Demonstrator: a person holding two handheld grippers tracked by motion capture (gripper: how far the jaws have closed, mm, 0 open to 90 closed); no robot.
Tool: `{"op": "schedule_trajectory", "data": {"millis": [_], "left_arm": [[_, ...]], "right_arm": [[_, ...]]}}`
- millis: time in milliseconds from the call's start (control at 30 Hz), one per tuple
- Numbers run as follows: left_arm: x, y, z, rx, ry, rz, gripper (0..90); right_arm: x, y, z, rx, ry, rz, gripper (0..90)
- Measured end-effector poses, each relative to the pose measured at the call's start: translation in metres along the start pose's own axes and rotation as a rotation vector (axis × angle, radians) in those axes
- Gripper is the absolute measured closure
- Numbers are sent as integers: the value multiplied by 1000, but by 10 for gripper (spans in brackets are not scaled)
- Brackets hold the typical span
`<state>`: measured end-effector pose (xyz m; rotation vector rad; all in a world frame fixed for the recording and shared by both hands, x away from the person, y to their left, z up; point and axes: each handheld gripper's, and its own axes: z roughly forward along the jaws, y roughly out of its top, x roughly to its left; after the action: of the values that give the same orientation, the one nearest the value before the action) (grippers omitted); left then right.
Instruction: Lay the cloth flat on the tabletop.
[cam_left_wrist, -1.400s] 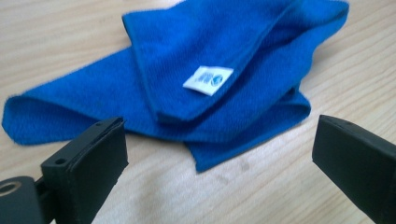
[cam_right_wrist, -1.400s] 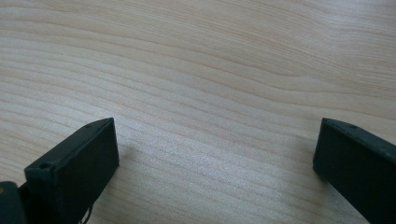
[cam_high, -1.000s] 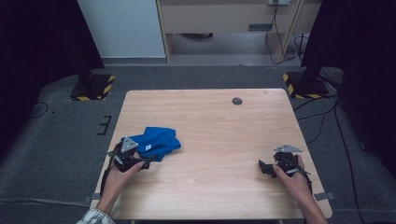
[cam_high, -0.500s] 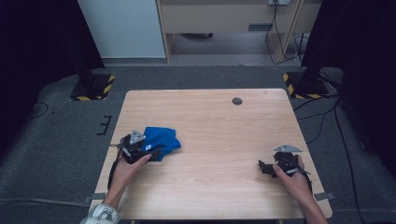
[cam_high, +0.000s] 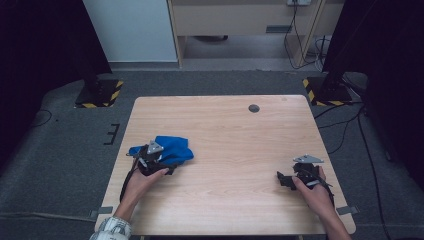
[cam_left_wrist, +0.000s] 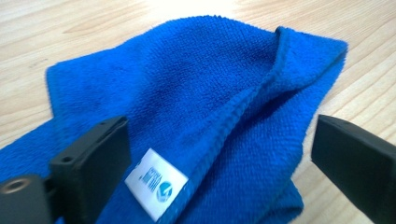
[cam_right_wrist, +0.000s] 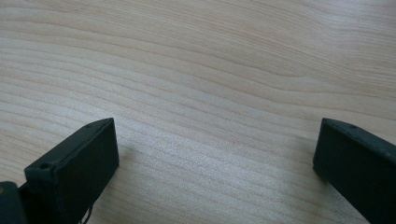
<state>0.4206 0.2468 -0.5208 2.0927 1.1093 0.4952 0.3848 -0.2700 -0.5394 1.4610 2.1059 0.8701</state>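
Risk first. My left gripper (cam_left_wrist: 219, 154) stands over the blue cloth (cam_left_wrist: 196, 107) with its jaws spread wide, one on each side of a raised fold. If I close here, I judge that the jaws may catch only the top layer along the stitched hem, and the cloth would then unfold or slip free on lifting. The white label (cam_left_wrist: 156, 184) lies just beside the jaw at 8 o'clock in the left gripper view; a pinch on the label alone would give a weak hold. If I press down too hard, the jaw tips may scrape the table (cam_high: 225, 125) and push the cloth away instead of gathering it.

Gripper state. In the left gripper view the jaws are fully apart and hold nothing; I cannot tell whether their tips touch the fabric. In the high view the left gripper (cam_high: 152, 159) sits at the near edge of the cloth (cam_high: 172, 147), which lies bunched on the left half of the table, toward 12 o'clock from my hand.

My right gripper (cam_right_wrist: 217, 163) is also spread wide, empty, over bare wood. In the high view it rests near the table's right edge (cam_high: 295, 176), well apart from the cloth.

Farther off, a small dark round mark (cam_high: 254, 108) sits near the far edge.
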Motion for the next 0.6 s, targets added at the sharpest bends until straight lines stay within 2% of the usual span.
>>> {"op": "schedule_trajectory", "data": {"millis": [100,167,200,233,267,367,400,500,600], "left_arm": [[0,0,5,12,-5,-11,112],[-1,1,8,22,-8,-10,205],[-2,1,8,28,7,5,253],[-1,1,8,28,8,6,320],[-1,2,7,23,7,-4,445],[0,3,6,24,18,-2,596],[0,3,6,21,17,-4,596],[2,4,4,10,13,-14,731],[2,7,-1,-13,-5,-25,776]], "right_arm": [[0,0,0,0,0,0,5],[0,0,0,0,0,0,5],[0,0,0,0,0,0,5],[0,0,0,0,0,0,5],[0,0,0,0,0,0,5],[0,0,0,0,0,0,5],[0,0,0,0,-1,0,5],[0,0,0,0,0,0,5],[0,0,0,0,0,0,5]]}}
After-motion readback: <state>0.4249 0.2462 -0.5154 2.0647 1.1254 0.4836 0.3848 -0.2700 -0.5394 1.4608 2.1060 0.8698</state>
